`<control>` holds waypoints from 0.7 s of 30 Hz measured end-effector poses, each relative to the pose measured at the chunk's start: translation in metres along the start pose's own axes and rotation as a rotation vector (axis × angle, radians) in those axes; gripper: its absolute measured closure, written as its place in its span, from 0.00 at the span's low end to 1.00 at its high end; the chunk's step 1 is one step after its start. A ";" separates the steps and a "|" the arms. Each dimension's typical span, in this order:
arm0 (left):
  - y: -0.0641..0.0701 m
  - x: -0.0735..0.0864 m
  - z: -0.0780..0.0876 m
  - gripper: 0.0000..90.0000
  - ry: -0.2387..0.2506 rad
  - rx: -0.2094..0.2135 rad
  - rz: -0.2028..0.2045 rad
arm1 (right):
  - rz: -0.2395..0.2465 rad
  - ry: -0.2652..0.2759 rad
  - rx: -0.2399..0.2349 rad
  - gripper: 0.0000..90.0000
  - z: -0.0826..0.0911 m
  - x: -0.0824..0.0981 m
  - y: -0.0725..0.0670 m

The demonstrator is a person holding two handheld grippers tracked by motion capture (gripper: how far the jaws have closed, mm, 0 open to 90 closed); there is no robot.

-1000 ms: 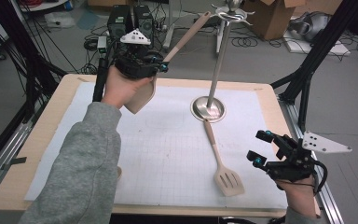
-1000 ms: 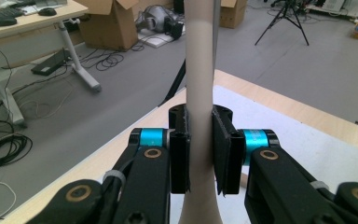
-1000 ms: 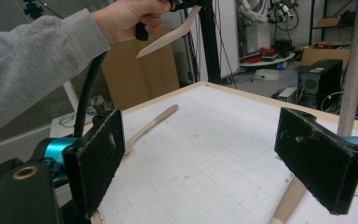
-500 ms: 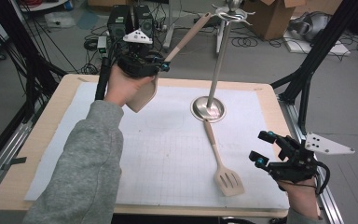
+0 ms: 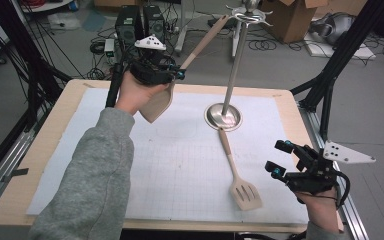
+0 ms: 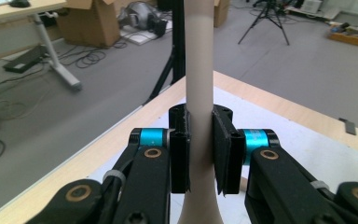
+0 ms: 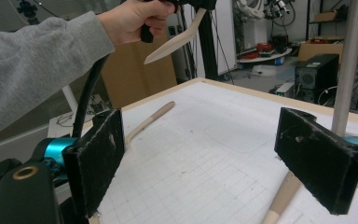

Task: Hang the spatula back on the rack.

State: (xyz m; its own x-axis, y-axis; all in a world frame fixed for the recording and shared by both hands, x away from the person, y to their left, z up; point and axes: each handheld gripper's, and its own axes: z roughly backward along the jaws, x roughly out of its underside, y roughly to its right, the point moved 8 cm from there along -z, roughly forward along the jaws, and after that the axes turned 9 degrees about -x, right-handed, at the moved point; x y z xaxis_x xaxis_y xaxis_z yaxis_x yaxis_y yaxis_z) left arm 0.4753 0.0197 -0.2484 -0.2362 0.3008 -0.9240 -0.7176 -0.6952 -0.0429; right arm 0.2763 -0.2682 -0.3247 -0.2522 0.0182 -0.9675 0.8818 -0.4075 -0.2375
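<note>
Cluttered lab floor is showing behind the wooden table (image 5: 285, 102), where the left gripper (image 5: 176, 75) is clamping a beige solid spatula (image 5: 157, 104) — handle tip reaching the steel hook stand (image 5: 232, 75), not yet hung — while the right gripper (image 5: 276, 159) is waiting unclenched near the stand's base, the beige slotted spatula (image 5: 237, 175) lying unhung.

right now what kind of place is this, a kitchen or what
Probably a lab or workshop, not a kitchen: cables trail over the grey floor, cardboard boxes sit behind the table, and black tripod legs stand beside it.
</note>
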 end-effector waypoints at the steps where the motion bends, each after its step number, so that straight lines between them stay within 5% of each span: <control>1: 0.000 0.001 -0.001 0.87 -0.001 0.005 0.004 | 0.001 0.000 0.002 0.16 0.000 0.000 0.001; 21: 0.005 0.013 -0.033 0.87 -0.037 0.030 -0.024 | -0.020 -0.008 0.014 0.16 0.001 0.006 0.006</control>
State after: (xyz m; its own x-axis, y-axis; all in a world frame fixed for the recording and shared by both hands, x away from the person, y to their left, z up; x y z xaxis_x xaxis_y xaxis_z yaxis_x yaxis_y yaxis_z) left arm 0.4907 -0.0011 -0.2733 -0.2426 0.3418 -0.9079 -0.7426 -0.6677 -0.0529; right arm 0.2798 -0.2718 -0.3313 -0.2727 0.0187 -0.9619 0.8711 -0.4197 -0.2551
